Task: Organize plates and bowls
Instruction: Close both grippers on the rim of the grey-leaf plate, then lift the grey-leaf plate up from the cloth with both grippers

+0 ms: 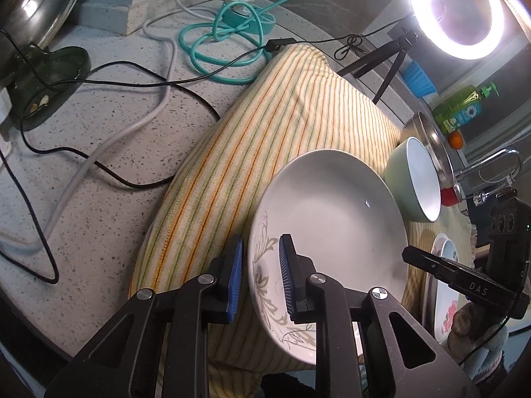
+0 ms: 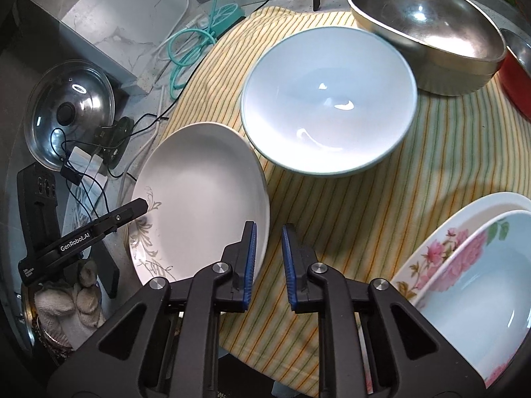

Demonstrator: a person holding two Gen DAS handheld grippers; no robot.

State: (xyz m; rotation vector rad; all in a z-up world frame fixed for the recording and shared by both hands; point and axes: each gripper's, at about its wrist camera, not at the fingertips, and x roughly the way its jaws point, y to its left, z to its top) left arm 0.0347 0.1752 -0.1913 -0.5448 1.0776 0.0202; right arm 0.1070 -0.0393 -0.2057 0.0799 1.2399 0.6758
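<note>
The left gripper (image 1: 260, 275) pinched the near rim of the leaf-patterned white plate (image 1: 332, 232), which lay on the striped cloth (image 1: 265, 126) at the surface's near edge. The right gripper (image 2: 268, 265) was closed, empty, beside that plate, before the pale blue bowl (image 2: 328, 99).

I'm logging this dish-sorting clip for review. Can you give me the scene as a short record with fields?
surface: striped cloth on a speckled counter
left gripper: shut on the rim of the white leaf-patterned plate
right gripper: shut, at the same plate's opposite rim; grip unclear
behind plate: green bowl, upright, empty
far side: steel basin
right edge: floral bowl nested in floral plate
off cloth: pot lid
</note>
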